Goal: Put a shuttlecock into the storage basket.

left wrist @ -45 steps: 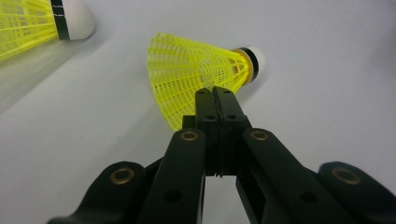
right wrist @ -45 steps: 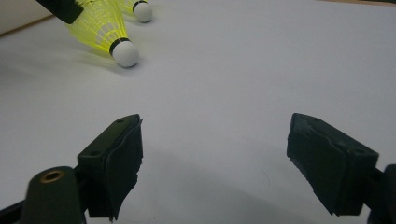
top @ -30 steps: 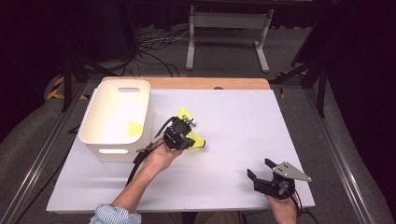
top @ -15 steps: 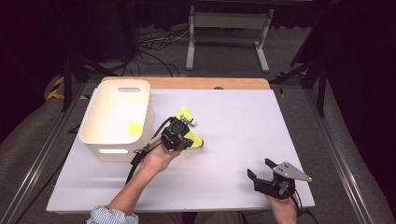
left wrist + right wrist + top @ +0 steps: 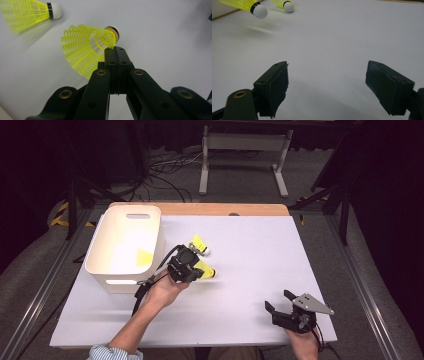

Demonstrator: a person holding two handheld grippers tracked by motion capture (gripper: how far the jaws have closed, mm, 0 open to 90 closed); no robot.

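My left gripper (image 5: 196,270) (image 5: 115,51) is shut on the skirt of a yellow shuttlecock (image 5: 206,271) (image 5: 85,47), pinching the mesh close to its cork. That shuttlecock (image 5: 249,5) hangs a little above the white table, with a soft shadow under it. A second yellow shuttlecock (image 5: 199,244) (image 5: 25,13) (image 5: 287,5) lies on the table just beyond it. Near the table's front right, my right gripper (image 5: 280,300) (image 5: 327,82) stands open, with nothing between its jaws.
A white bin (image 5: 100,245) stands at the table's left, right beside the left gripper, with a yellow item (image 5: 144,256) inside. The white tabletop (image 5: 260,250) has a wooden strip (image 5: 220,209) along its far edge. A metal stand (image 5: 245,150) and cables lie beyond.
The left gripper, with the shuttlecock in it, has shifted slightly to the left, toward the bin. The right gripper has stayed where it was.
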